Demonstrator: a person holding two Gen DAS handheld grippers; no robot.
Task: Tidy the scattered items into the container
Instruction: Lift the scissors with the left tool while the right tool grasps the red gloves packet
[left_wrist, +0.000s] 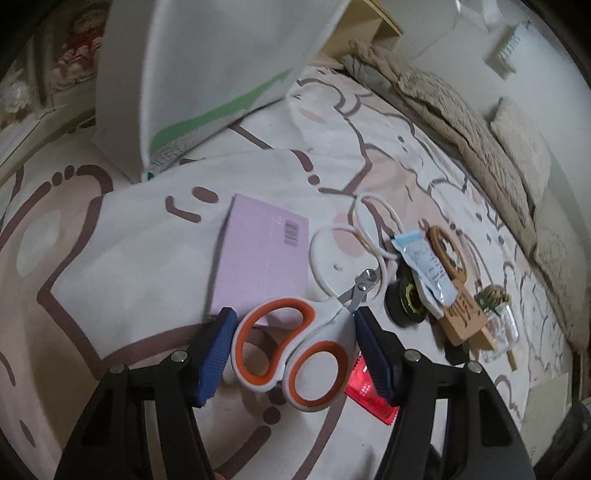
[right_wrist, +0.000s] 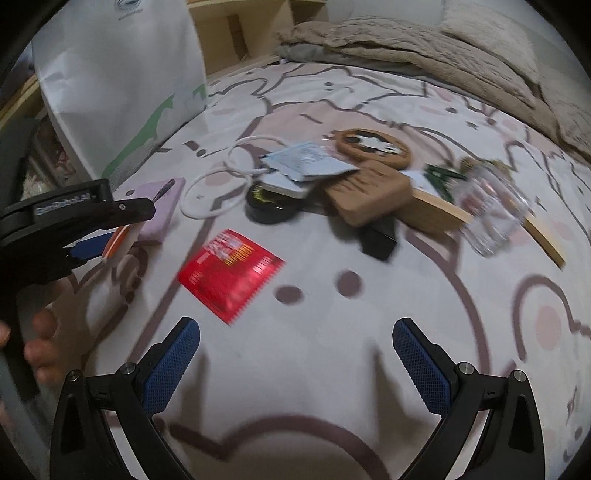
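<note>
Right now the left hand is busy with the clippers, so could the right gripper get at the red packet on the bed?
Probably yes. The right gripper is open and empty, and the red packet lies flat on bare bedspread just ahead of it, nothing between them.

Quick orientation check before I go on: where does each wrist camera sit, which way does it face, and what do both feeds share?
Left wrist: sits on the left gripper, looking down along its fingers at the bedsheet; orange-handled scissors held between the blue pads, white bag beyond.
Right wrist: sits on the right gripper, facing down at the sheet; fingers apart, empty; the left gripper and a hand show at the left edge.
Shared: red packet, purple box, white cable, white bag.
</note>
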